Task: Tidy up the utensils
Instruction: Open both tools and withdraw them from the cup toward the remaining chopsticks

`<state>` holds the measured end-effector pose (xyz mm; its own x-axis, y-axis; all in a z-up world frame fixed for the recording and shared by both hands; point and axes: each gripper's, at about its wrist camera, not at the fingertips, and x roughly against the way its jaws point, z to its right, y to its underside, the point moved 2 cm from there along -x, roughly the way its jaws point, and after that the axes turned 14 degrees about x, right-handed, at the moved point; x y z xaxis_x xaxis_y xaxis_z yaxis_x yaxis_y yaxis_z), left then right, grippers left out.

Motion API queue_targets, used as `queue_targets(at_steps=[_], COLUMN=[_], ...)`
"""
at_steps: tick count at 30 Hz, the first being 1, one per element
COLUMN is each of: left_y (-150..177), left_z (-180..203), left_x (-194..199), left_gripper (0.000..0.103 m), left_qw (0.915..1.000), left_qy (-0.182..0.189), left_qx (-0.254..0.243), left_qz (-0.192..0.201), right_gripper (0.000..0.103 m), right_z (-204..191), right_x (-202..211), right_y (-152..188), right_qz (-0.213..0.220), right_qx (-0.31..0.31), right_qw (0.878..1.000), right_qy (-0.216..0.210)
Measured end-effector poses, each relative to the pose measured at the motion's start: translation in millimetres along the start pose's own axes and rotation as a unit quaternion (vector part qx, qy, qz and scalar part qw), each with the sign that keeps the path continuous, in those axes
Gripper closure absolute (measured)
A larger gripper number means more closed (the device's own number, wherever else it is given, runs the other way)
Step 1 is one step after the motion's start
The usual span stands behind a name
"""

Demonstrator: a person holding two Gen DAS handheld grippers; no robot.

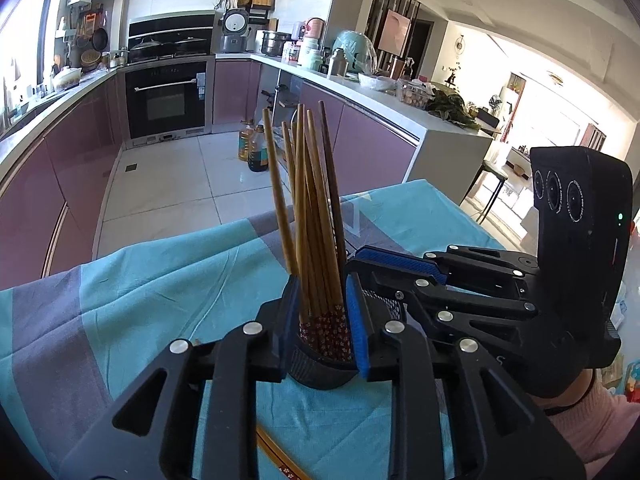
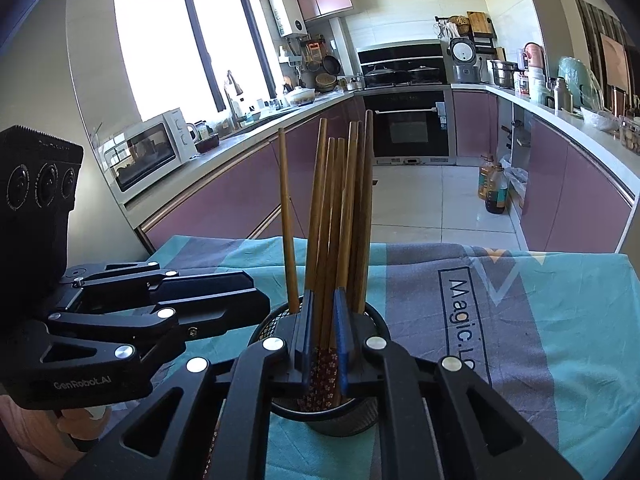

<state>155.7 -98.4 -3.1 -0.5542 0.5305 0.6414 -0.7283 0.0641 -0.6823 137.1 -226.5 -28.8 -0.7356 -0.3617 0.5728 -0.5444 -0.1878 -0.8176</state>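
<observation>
- Black linkages of the left gripper (image 1: 320, 324) are filling the near edge of the left wrist view, its blue pads standing slightly apart on either side of the bundle of chopsticks (image 1: 310, 216); whether they are pressing or just letting go, I cannot tell.
- Right gripper (image 2: 324, 332) is closing its narrow gap on a few chopsticks low down, just above the mesh holder (image 2: 374, 316).
- Chopsticks are standing in that black mesh holder, which is sitting on the teal and grey cloth (image 2: 560, 320) covering the table.
- Their long axis is running close to vertical, plain tips pointing up and fanning a little; the flower-patterned ends are sitting down inside the cup.
- Progress looks far along: most sticks are already gathered upright.
- One more chopstick (image 1: 280, 460) is lying flat on the cloth beneath the left gripper, so it probably remains to be collected, after both grippers release.
</observation>
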Motion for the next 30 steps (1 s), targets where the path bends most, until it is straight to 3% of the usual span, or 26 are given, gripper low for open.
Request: queue_targets(at_steps=[12,16,21,30], left_y=[20.3,38.3,63.9,109.9], left_z=[-35.5,-61.5,-91.8,-120.2], left_x=[35.2,46.5,50.0,28.3], left_gripper=[0.070,0.067,0.066,0.065], left_qw=[0.9987,0.9974,0.9958,0.9915], left_qy=[-0.022,-0.043,-0.059,-0.086], left_qx=[0.008,0.031,0.063,0.097], left_qz=[0.044,0.048,0.029,-0.014], right_gripper=[0.070,0.054,0.054,0.054], right_z=[-27.6,-49.1,-78.6,-100.2], right_x=[28.5,27.8,9.6,-26.4], right_y=[14.0,23.0,42.3,70.2], right_qz=[0.024,0.010,-0.029,-0.088], right_qx=[0.020,0.043,0.066,0.051], right_qw=[0.999,0.996,0.992,0.986], right_qy=[-0.041,-0.076,-0.102,-0.129])
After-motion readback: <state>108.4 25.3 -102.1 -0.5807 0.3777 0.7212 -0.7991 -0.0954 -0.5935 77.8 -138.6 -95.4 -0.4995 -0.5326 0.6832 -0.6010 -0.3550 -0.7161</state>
